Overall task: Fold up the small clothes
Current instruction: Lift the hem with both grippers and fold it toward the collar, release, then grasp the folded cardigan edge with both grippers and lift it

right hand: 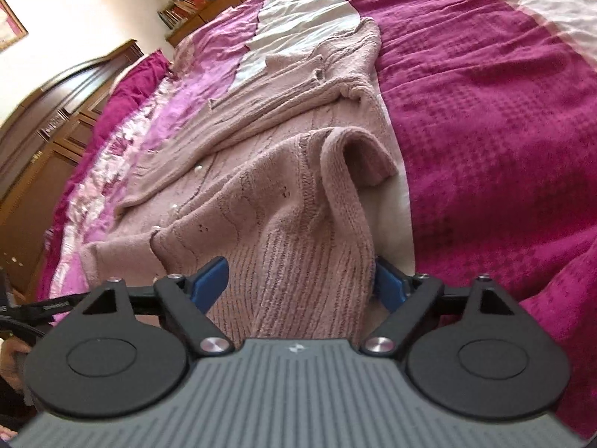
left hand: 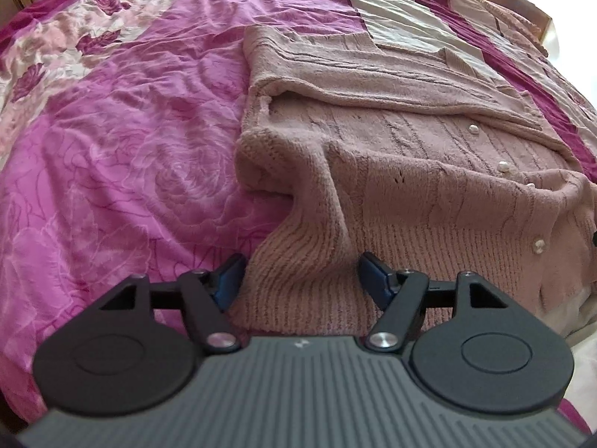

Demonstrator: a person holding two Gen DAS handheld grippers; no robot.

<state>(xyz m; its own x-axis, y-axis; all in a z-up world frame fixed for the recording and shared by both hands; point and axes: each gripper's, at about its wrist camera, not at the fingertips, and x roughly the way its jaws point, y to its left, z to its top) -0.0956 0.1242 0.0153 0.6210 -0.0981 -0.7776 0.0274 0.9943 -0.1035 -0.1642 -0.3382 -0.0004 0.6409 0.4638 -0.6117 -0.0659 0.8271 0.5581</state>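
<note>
Both the left gripper and right gripper stand released around the dusty-pink knitted cardigan's ribbed hem, letting it settle onto the magenta floral bedspread.

My dusty-pink ribbed cardigan with pearl-white buttons lies on a magenta rose-patterned bedspread with white stripes.

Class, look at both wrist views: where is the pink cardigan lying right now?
The pink cardigan lies spread on the magenta bedspread, right of centre in the left wrist view, its ribbed hem bunched between the open right gripper.
</note>
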